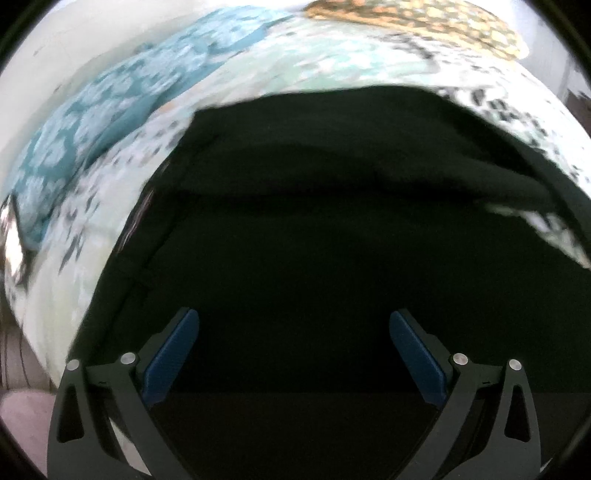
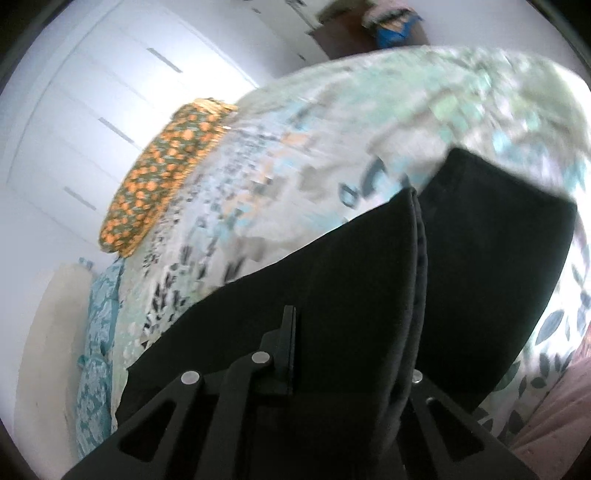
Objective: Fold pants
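Observation:
Black pants [image 1: 332, 221] lie spread on a bed with a leaf-patterned sheet [image 1: 332, 62]. My left gripper [image 1: 294, 321] is open just above the dark cloth, its blue pads [image 1: 173, 354] wide apart and empty. In the right wrist view my right gripper [image 2: 351, 321] is shut on a lifted fold of the pants [image 2: 369, 277]. The cloth drapes over and hides its right finger; only the left finger [image 2: 286, 332] shows. Another part of the pants [image 2: 498, 258] lies flat on the bed to the right.
A teal patterned blanket [image 1: 110, 110] lies along the bed's left side. An orange-flowered pillow [image 2: 162, 177] sits at the far edge, also in the left wrist view [image 1: 424, 22]. White wardrobe doors [image 2: 92, 110] stand behind the bed. The floor [image 2: 554, 417] shows at right.

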`<action>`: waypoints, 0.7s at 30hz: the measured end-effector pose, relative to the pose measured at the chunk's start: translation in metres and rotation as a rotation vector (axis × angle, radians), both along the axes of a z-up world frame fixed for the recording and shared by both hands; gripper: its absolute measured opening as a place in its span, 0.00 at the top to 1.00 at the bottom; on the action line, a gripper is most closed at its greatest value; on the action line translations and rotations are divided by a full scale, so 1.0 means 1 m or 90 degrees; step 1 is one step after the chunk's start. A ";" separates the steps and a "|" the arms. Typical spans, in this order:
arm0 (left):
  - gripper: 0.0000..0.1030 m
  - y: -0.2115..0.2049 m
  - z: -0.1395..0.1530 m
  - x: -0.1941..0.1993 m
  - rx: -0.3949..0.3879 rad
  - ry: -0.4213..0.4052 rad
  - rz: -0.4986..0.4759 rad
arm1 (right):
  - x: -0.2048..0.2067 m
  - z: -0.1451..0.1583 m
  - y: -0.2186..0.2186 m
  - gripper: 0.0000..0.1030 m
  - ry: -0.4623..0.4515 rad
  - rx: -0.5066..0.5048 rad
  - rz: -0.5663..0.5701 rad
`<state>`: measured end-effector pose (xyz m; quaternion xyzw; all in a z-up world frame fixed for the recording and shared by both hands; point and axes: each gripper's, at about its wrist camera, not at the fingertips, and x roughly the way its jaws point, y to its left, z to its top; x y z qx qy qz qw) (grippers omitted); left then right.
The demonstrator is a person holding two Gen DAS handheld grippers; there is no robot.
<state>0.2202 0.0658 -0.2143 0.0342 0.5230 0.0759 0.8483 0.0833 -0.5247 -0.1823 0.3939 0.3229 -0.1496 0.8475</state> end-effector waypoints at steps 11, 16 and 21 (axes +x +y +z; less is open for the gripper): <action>0.00 -0.058 0.044 0.161 -0.258 0.042 -0.066 | -0.002 0.035 0.014 0.95 -0.055 -0.067 0.048; 0.00 -0.059 0.014 0.200 -0.378 0.087 0.042 | -0.007 0.055 0.018 0.95 -0.085 -0.092 0.068; 0.06 -0.060 -0.003 0.210 -0.378 0.093 0.091 | -0.013 0.071 0.020 0.95 -0.114 -0.088 0.089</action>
